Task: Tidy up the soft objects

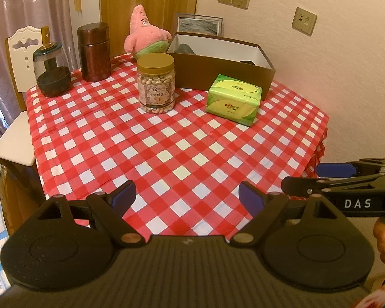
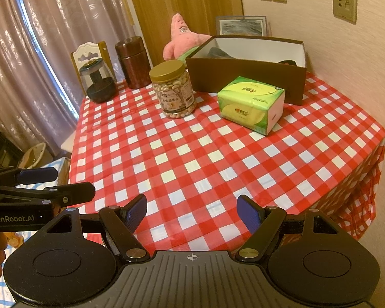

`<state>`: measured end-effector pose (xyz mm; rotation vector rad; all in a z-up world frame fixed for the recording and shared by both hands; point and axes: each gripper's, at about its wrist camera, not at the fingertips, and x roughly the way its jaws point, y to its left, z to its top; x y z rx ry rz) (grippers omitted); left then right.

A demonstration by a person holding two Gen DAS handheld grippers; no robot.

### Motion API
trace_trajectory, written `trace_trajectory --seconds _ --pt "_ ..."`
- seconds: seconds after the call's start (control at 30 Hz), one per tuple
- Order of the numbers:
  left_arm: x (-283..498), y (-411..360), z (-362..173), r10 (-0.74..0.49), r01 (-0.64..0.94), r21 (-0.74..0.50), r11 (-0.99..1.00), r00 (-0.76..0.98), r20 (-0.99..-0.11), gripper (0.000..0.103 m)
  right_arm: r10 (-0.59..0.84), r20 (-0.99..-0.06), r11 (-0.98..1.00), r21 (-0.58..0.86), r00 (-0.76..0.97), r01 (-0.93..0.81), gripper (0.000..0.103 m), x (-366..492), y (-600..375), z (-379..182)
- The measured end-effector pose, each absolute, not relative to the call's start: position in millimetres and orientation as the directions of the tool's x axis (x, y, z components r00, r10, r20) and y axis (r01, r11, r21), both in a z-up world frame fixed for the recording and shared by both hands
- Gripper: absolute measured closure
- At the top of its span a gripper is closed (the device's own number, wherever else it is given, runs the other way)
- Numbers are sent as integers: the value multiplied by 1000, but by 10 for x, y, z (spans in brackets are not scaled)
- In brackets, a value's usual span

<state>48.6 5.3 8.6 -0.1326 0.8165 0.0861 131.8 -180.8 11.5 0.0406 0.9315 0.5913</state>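
Both jaws stand wide with nothing between them: our left gripper (image 1: 187, 197) and our right gripper (image 2: 192, 210) hover side by side over the near edge of the table (image 1: 166, 154), which wears a red-and-white checked cloth.

Going left to right along the far edge, we see a glass jar with a dark base (image 1: 51, 74) at the far left corner, then a brown metal canister (image 1: 93, 51) just beside it. Next sits the pink starfish plush (image 1: 143, 33), upright, its long axis vertical with the pointed head up and its face turned toward us; it touches the left end of the open brown box (image 1: 218, 74). Slightly nearer to us, a clear jar of cashews with a gold lid (image 1: 156, 84) stands in front of the plush. The box runs along the far right, with dark things inside that we cannot identify. A green tissue pack (image 1: 233, 100) lies flat just before the box's front wall, its long axis running along that wall.
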Motion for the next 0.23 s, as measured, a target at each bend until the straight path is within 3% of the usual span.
trace_trajectory --seconds 0.23 --pt "479 -6 109 23 -125 -86 988 683 -730 17 494 -744 842 281 450 -460 26 1314 -1805 119"
